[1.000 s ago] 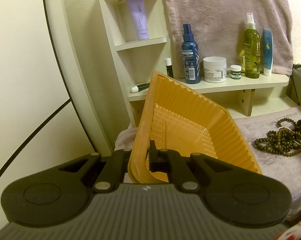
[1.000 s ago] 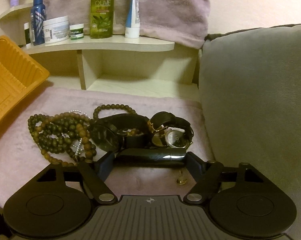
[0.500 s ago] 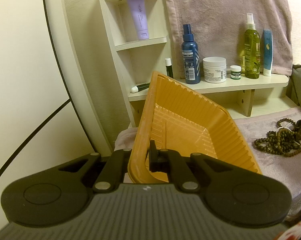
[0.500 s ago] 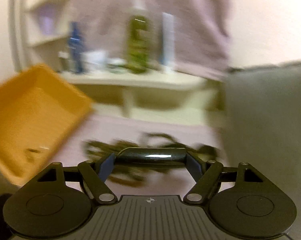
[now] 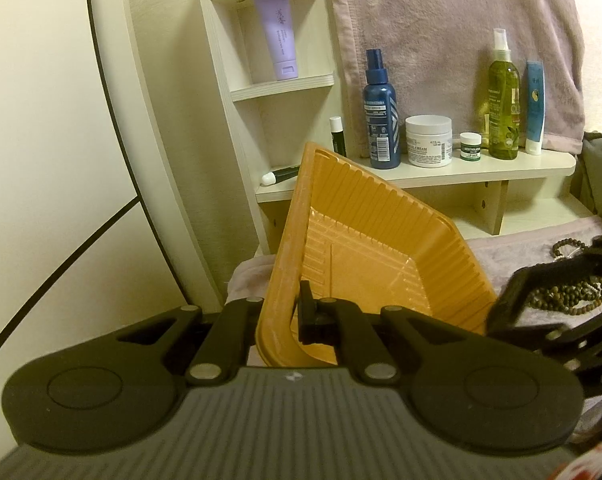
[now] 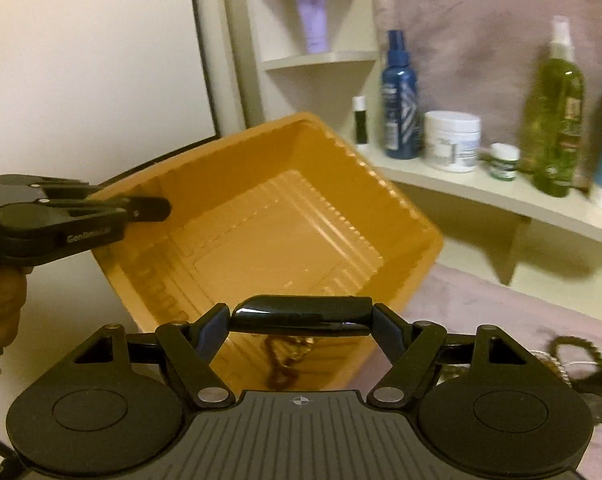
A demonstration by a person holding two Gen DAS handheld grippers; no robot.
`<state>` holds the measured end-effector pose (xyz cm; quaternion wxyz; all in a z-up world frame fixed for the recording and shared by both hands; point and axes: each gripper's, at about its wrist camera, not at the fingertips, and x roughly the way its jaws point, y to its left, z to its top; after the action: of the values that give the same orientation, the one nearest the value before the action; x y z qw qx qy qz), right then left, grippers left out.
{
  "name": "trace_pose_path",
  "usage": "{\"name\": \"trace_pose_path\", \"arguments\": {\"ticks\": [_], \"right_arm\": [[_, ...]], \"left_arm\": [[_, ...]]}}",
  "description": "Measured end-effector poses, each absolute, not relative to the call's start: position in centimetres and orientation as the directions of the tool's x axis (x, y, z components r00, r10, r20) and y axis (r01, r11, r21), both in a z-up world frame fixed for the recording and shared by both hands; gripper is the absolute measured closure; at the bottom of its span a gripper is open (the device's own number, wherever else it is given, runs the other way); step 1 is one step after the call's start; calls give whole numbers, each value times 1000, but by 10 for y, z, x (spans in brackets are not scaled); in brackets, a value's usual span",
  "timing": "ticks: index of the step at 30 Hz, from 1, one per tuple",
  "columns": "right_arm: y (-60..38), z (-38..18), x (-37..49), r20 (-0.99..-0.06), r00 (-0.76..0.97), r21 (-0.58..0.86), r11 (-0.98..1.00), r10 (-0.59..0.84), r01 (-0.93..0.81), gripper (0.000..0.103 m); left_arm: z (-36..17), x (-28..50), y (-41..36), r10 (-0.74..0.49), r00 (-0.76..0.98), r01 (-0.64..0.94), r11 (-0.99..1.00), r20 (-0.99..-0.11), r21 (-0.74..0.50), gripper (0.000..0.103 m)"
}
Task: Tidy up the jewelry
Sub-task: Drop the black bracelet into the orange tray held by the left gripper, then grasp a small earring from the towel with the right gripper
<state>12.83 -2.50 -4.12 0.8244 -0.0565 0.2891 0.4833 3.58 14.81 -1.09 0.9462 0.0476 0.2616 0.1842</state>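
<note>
your left gripper (image 5: 289, 316) is matt black plastic with dull metal pins at its joints, pinched on the rim of a thin, ribbed orange plastic tray (image 5: 365, 248) with a soft sheen. your right gripper (image 6: 301, 316), the same matt plastic, clamps a glossy black bar (image 6: 301, 311) that catches a white glint. at 3 o'clock from the tray, matt brown wooden bead strands (image 5: 565, 294) lie on fuzzy mauve cloth (image 5: 513, 248). at 12 o'clock, a smooth pale wood shelf (image 5: 461, 174) carries a glossy blue spray bottle (image 5: 381, 120), a white plastic cream jar (image 5: 428, 141) and a translucent green bottle (image 5: 503, 96).
</note>
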Motion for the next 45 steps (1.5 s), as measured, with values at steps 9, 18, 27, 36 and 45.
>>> {"name": "trace_pose_path", "arguments": {"ticks": [9, 18, 27, 36, 45], "right_arm": [[-12, -51, 134, -554, 338, 207, 519, 761, -829, 27], [-15, -46, 136, -526, 356, 235, 534, 773, -812, 14], [-84, -40, 138, -527, 548, 165, 711, 649, -684, 14], [-188, -67, 147, -606, 711, 87, 919, 355, -385, 15], [-223, -82, 162, -617, 760, 3, 966, 206, -260, 45]], "left_arm": [[-12, 35, 149, 371, 797, -326, 929, -476, 177, 99], [-12, 35, 150, 370, 797, -327, 929, -477, 174, 98], [-12, 34, 149, 372, 800, -331, 928, -472, 170, 98], [-12, 34, 148, 373, 799, -332, 927, -471, 172, 98], [-11, 35, 149, 376, 796, -335, 926, -474, 171, 98]]}}
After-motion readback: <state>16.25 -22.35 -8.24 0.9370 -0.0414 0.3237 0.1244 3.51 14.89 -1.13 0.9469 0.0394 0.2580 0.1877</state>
